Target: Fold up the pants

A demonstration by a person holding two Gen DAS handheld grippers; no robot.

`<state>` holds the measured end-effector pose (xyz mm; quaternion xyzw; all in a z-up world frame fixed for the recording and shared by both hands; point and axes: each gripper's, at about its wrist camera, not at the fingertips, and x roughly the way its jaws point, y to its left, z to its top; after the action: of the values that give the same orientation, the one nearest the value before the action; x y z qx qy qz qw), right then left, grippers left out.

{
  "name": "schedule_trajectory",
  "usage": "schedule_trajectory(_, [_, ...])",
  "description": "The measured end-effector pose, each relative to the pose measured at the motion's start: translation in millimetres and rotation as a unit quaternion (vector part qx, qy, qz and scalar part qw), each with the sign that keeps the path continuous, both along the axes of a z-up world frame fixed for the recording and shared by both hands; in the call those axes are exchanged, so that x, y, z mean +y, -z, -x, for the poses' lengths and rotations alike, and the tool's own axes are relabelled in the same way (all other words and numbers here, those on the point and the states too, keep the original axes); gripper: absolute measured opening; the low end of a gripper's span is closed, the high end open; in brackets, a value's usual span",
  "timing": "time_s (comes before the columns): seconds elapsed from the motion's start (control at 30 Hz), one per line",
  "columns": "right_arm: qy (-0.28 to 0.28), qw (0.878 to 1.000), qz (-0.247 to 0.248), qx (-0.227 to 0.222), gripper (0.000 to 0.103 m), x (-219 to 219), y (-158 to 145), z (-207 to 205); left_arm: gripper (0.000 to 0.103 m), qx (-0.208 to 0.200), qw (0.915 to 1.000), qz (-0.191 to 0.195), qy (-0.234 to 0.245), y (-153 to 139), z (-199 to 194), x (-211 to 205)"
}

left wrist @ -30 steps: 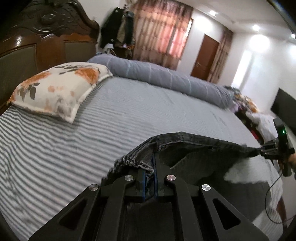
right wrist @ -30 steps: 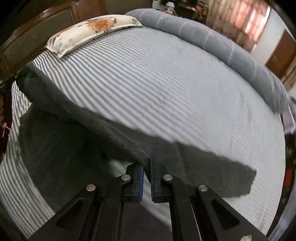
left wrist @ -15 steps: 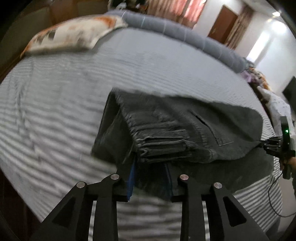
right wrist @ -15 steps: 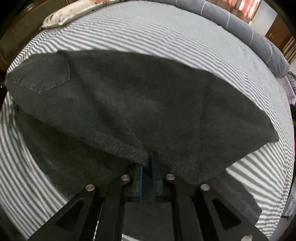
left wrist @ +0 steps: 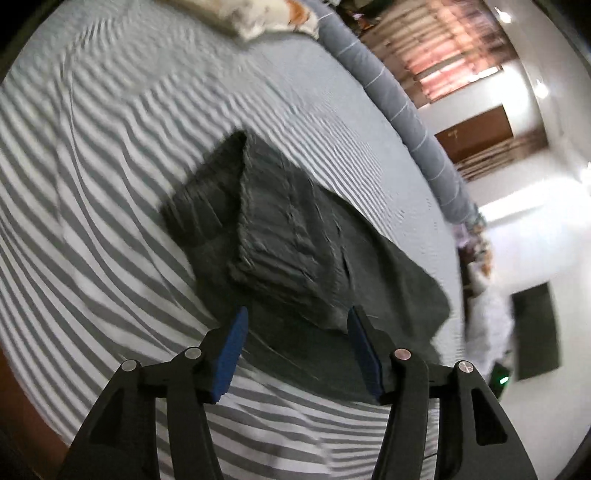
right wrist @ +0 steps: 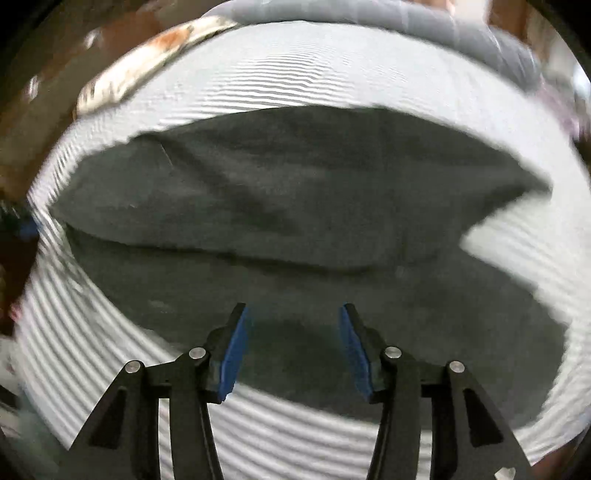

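Note:
Dark grey jeans lie folded over on the striped bed, the gathered waistband on top at the left end. In the right wrist view the jeans spread wide, the upper layer laid over a lower one. My left gripper is open and empty, its blue pads just short of the near edge of the jeans. My right gripper is open and empty, hovering over the lower layer.
The bed has a grey-and-white striped sheet. A floral pillow and a long grey bolster lie at its far side. A wooden headboard stands at the left. A door and curtains are beyond the bed.
Both grippers let go of the jeans and opened wide. The lifted waist end now lies folded on the bed. Both grippers have pulled back slightly.

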<state>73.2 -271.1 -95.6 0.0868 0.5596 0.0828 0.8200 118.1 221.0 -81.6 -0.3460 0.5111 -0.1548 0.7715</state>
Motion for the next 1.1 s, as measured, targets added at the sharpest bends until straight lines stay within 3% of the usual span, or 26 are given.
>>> schedule_trajectory(0.1, [0.046,0.996,-0.072,0.009,0.048,-11,9,9,0.057,0.011,0.9995,0.027,-0.013,7,-2,-8])
schedule_trajectory(0.23, [0.114,0.981,-0.159,0.015,0.049,-24,23,8,0.057,0.005,0.9976,0.055,-0.041,10,-9,-9])
schedule_trajectory(0.6, [0.241,0.942,-0.232,-0.004,0.048,-49,54,-26,0.057,0.01,0.9961,0.039,-0.079,21,-28,-17])
schedule_trajectory(0.7, [0.261,0.935,-0.238,-0.009,0.039,-57,61,-35,0.053,0.005,0.9956,0.037,-0.086,21,-30,-16])
schedule_trajectory(0.77, [0.282,0.926,-0.25,-0.014,0.035,-66,65,-40,0.038,0.001,0.9957,0.026,-0.088,20,-33,-15])
schedule_trajectory(0.87, [0.301,0.918,-0.26,-0.016,0.029,-79,70,-46,0.028,-0.002,0.9956,0.027,-0.09,19,-37,-11])
schedule_trajectory(1.0, [0.311,0.914,-0.26,-0.014,0.011,-87,73,-53,0.025,-0.006,0.9957,0.022,-0.09,18,-46,-16])
schedule_trajectory(1.1, [0.305,0.917,-0.255,-0.019,0.005,-87,68,-50,0.023,-0.017,0.9963,0.0,-0.084,9,-50,-22])
